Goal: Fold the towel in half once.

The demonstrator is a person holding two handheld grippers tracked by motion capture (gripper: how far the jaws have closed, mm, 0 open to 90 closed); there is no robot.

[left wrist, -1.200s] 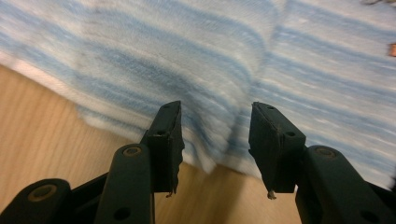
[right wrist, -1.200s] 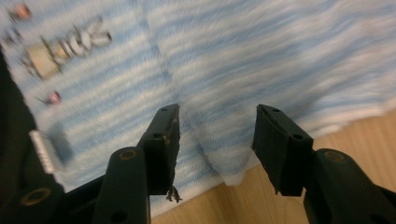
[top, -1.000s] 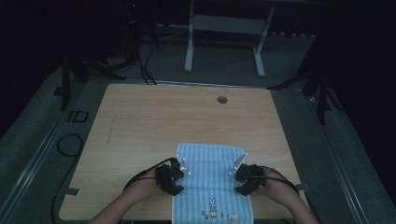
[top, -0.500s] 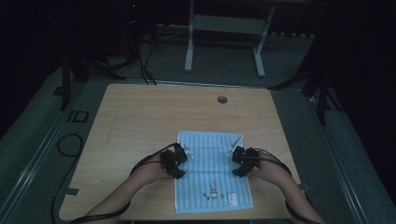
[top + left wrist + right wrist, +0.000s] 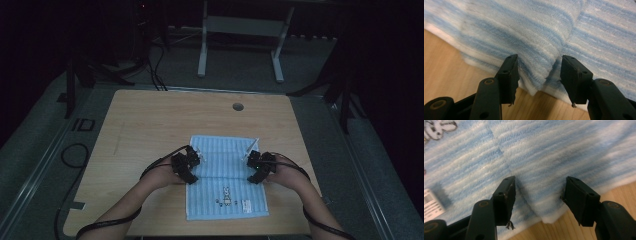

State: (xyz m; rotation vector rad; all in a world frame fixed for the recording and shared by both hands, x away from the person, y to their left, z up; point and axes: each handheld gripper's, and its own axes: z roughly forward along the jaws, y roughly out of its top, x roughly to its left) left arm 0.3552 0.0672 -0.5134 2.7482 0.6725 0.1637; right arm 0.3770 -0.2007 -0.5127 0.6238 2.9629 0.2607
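On a pale wooden table (image 5: 150, 125) in a dark room, a blue striped towel (image 5: 225, 175) lies folded near the front edge. Left gripper (image 5: 539, 72) and right gripper (image 5: 539, 195) have just been opening, jaws released, each straddling a bunched towel edge without pressing it.

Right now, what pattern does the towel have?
Towel: pale blue and white stripes, clearest in the left gripper view.

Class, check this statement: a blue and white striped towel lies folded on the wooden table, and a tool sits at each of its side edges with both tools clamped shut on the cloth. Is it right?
Not quite. The left tool and right tool stand open, their jaws apart around the towel's edge, having just been opening, as both gripper views show. The rest holds: striped towel, folded, on the wooden table.
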